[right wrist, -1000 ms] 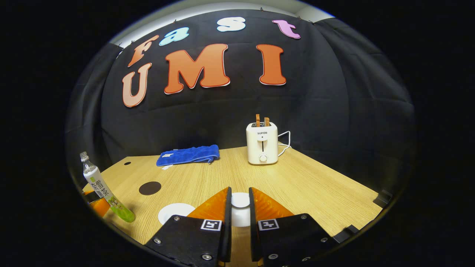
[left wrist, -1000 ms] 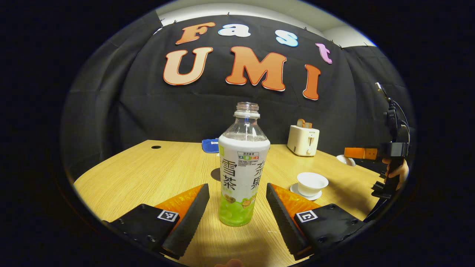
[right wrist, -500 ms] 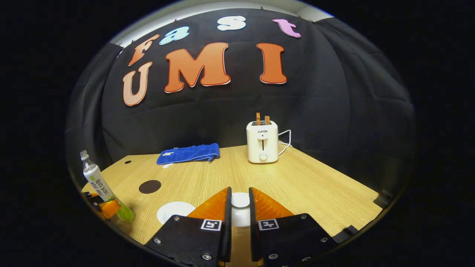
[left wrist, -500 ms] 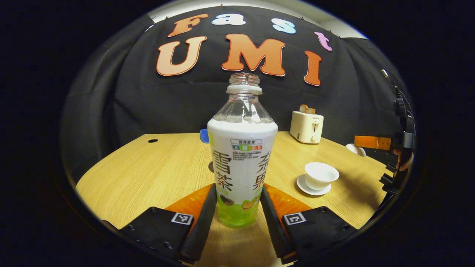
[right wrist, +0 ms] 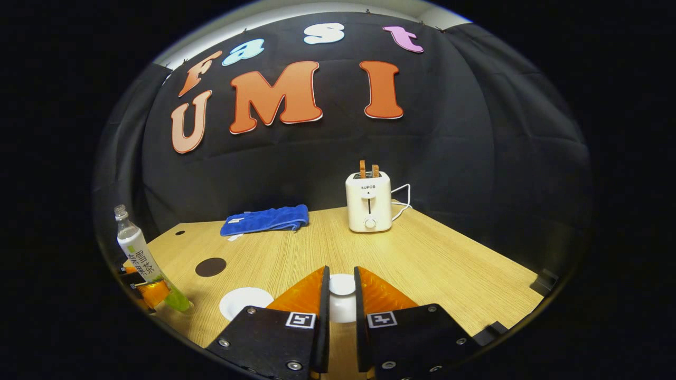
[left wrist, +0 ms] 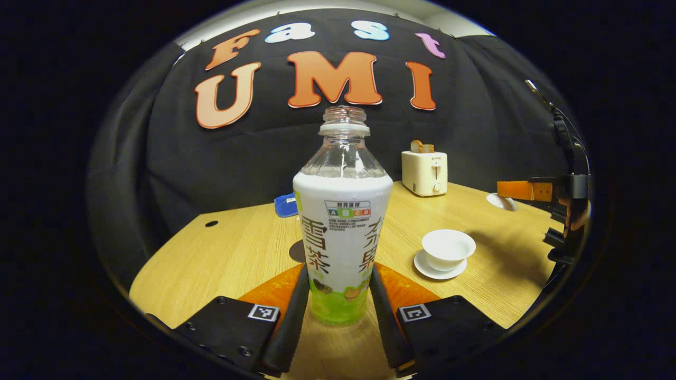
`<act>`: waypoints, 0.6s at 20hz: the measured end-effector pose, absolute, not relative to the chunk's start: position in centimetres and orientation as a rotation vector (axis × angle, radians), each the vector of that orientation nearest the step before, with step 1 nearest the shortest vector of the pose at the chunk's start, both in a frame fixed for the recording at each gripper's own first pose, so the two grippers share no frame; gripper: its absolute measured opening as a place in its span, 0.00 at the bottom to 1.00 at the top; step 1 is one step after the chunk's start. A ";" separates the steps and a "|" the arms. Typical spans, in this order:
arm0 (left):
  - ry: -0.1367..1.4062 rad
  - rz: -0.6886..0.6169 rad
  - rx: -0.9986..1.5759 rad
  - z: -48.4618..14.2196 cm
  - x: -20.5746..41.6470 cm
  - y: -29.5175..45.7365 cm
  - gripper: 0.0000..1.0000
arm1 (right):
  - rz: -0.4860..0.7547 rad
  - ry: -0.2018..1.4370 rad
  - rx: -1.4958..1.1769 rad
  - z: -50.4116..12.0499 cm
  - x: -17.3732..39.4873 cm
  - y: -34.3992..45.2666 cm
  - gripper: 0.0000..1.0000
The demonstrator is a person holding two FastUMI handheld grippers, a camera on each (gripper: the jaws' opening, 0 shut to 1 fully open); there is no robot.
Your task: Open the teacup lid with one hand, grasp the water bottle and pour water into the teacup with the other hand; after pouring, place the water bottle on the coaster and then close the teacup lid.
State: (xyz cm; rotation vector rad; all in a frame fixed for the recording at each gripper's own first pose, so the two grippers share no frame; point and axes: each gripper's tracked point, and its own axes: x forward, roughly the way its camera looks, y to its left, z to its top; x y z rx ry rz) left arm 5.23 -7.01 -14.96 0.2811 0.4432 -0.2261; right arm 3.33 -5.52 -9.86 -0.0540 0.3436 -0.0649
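Observation:
A clear, uncapped water bottle [left wrist: 342,211] with a white and green label stands upright between the fingers of my left gripper [left wrist: 338,274], which is shut on its lower part. To its right the white teacup [left wrist: 448,247] sits lidless on its saucer [left wrist: 429,270]. My right gripper [right wrist: 341,279] is shut on the white lid [right wrist: 342,309], held above the table to the right of the cup [right wrist: 246,302]. A dark round coaster [right wrist: 210,267] lies beyond the cup, just behind the bottle [right wrist: 141,259].
A white toaster [right wrist: 369,201] with toast in it stands at the back of the wooden table [right wrist: 433,264], its cord trailing right. A folded blue cloth [right wrist: 265,219] lies at the back left. A small hole [left wrist: 211,224] marks the far left corner.
My left gripper moved up to the bottle and shut on it, and its view has since tilted a little. The right gripper has kept the lid still.

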 end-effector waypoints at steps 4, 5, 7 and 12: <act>0.460 -0.262 0.443 -15.3 5.8 -8.1 0.67 | -0.086 0.331 -0.039 -9.4 3.2 -6.5 0.21; 0.463 -0.272 0.491 -15.6 6.0 -8.2 0.66 | -0.092 0.331 -0.033 -9.3 3.1 -6.8 0.21; 0.452 -0.282 0.572 -15.4 6.7 -8.8 0.67 | -0.105 0.329 -0.026 -9.2 3.1 -7.4 0.21; 0.437 -0.336 0.819 -16.0 7.7 -9.8 0.67 | -0.118 0.334 -0.012 -9.2 2.9 -7.9 0.21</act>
